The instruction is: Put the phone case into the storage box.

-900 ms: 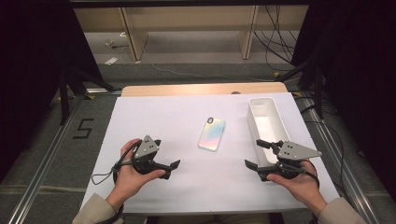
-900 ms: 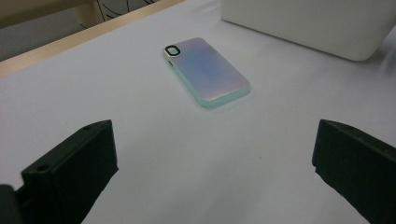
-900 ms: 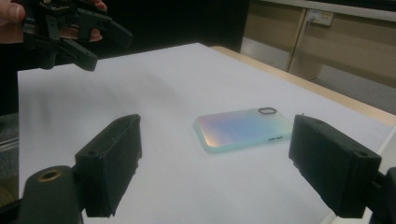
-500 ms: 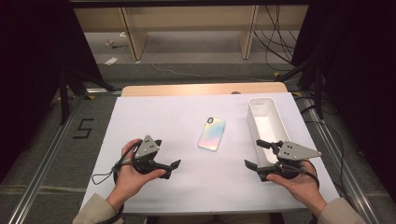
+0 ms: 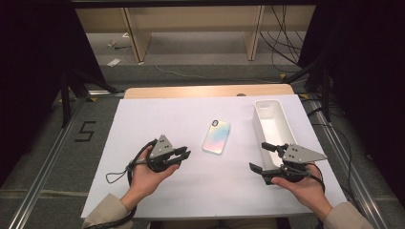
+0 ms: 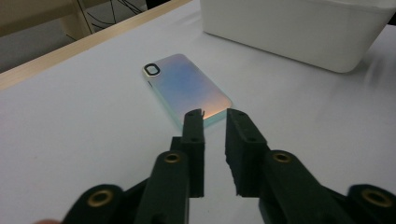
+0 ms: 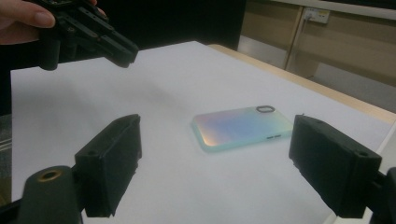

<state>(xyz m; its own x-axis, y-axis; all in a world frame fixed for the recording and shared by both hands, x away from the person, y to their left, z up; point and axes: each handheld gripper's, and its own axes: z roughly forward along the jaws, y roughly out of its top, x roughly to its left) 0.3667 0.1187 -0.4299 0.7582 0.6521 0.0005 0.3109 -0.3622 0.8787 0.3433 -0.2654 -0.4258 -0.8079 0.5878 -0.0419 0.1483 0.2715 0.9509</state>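
Note:
A phone in an iridescent pastel case (image 5: 216, 136) lies face down in the middle of the white table. My left gripper (image 5: 185, 153) rests in a hand at the near left and points toward the phone. In the left gripper view its jaws (image 6: 215, 114) stand only narrowly apart with nothing between them, just short of the phone's (image 6: 187, 86) near corner. My right gripper (image 5: 258, 155) is held at the near right with jaws wide open and nothing in them. In the right gripper view (image 7: 215, 135) the phone (image 7: 243, 126) lies on the table beyond the jaws, and the left gripper (image 7: 93, 37) hangs at the upper left.
A long white bin (image 5: 258, 119) stands at the right of the table, just beyond the right gripper, and appears as a white wall (image 6: 299, 32) in the left gripper view. A wooden strip (image 5: 205, 90) runs along the table's far edge. Cables and shelf legs lie on the floor behind.

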